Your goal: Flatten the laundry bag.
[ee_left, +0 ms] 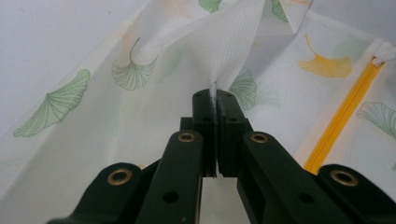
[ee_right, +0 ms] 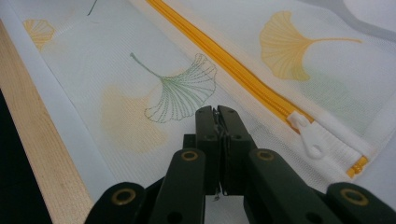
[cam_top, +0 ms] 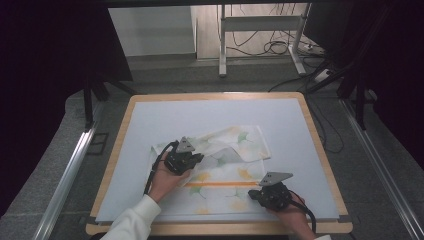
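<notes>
A white mesh bag printed with green and yellow ginkgo leaves lies on the pale mat, partly folded over itself. An orange zipper runs across it. My left gripper is shut on a raised fold of the bag's fabric, which tents up from the jaws. My right gripper sits low at the zipper's right end, its jaws pressed together on the mesh just beside the white zipper pull. The zipper looks zipped shut along its length.
The mat covers a wooden table whose near edge lies close to the right gripper. Beyond the table stand a white metal frame and floor cables. Metal rails run along both sides.
</notes>
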Demonstrator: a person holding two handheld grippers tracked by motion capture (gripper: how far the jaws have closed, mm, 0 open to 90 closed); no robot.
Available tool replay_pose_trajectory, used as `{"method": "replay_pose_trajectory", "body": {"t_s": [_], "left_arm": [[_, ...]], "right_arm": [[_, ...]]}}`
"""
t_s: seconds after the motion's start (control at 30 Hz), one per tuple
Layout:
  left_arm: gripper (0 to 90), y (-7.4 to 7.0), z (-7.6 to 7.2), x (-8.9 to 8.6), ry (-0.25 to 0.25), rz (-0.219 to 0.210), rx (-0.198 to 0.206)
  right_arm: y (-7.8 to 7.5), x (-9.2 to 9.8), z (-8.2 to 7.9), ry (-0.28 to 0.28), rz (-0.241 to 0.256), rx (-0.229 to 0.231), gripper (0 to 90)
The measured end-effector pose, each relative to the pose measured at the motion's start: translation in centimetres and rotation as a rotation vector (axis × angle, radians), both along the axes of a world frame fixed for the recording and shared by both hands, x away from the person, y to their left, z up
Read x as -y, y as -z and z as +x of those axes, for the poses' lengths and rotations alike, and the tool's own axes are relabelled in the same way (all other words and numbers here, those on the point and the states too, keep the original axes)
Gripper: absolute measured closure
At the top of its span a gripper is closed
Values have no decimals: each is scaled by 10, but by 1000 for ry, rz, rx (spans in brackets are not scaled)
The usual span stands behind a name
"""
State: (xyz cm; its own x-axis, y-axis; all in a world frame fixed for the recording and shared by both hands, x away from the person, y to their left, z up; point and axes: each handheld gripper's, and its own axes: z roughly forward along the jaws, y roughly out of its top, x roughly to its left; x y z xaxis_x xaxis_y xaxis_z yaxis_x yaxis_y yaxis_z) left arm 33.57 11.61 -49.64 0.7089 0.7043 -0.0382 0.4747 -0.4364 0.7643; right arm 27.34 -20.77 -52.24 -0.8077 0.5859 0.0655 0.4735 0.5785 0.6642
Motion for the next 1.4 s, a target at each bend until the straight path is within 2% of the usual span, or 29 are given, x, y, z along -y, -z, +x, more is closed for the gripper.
{"method": "replay_pose_trajectory", "body": {"t_s": [0.37,0.73,1.1,1.4], "left_arm": [[889,-6,10,-11,-5,-23,-8],[890,-14,30,-20,-17,-35,-11],[889,-24,47,-28,-42,20,11],[889,-27,58,-36,-69,40,21]], "right_arm": [[0,0,0,1,5,0,872],[1,1,1,1,13,-5,872],[1,1,1,0,13,-5,872],[1,1,1,0,13,-5,872]]}}
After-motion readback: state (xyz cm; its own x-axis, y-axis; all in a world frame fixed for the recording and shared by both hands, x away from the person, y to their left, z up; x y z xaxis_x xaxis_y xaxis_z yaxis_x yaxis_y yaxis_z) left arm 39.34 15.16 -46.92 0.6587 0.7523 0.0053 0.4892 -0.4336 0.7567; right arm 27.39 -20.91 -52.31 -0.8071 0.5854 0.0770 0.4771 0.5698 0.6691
